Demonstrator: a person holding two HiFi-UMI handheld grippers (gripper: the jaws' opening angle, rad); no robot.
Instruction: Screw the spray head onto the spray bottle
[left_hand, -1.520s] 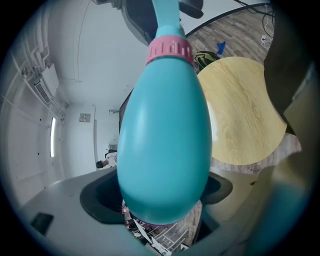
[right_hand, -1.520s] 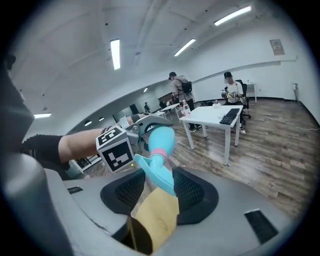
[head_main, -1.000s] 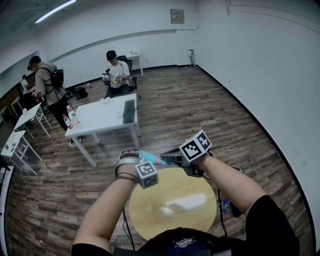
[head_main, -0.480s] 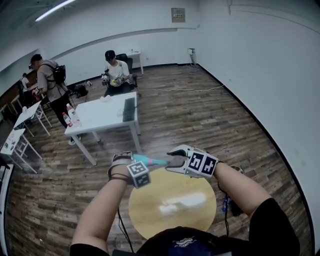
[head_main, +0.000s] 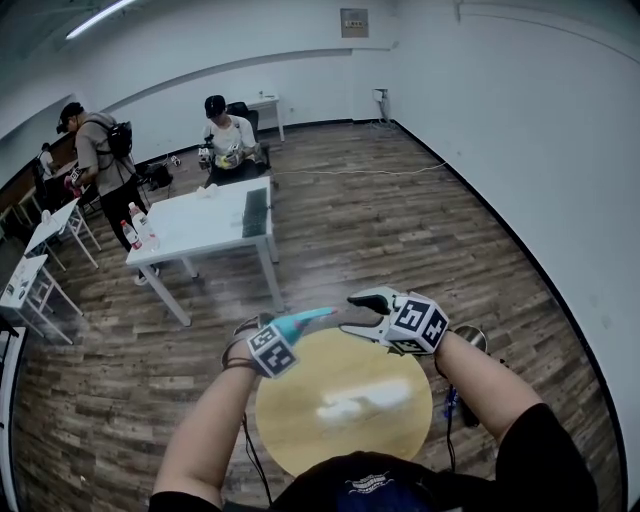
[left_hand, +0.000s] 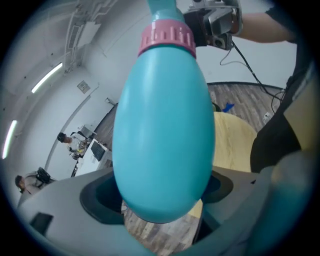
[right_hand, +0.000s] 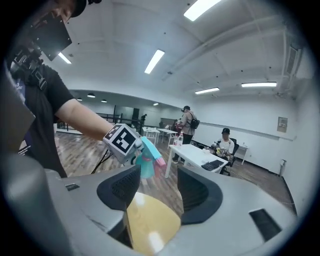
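Note:
A teal spray bottle (left_hand: 162, 145) with a pink collar (left_hand: 166, 39) fills the left gripper view, its teal spray head (left_hand: 163, 7) sitting on the neck. My left gripper (head_main: 283, 332) is shut on the bottle's body, and the bottle (head_main: 300, 323) points right and away, above the round wooden table (head_main: 300, 425). My right gripper (head_main: 362, 313) hovers just right of the spray head's tip. Its jaws have just opened, with nothing between them. From the right gripper view (right_hand: 157, 187), the bottle (right_hand: 147, 159) lies ahead beyond the open jaws.
A white table (head_main: 205, 230) with a keyboard stands beyond the round one on the wooden floor. A seated person (head_main: 222, 140) and a standing person (head_main: 98, 160) are further back. More small white tables (head_main: 30, 275) line the left. Cables hang at the round table's right edge.
The right gripper let go of the spray head, rolled over and backed off to the right. The left gripper sank and tilted, carrying the bottle with it.

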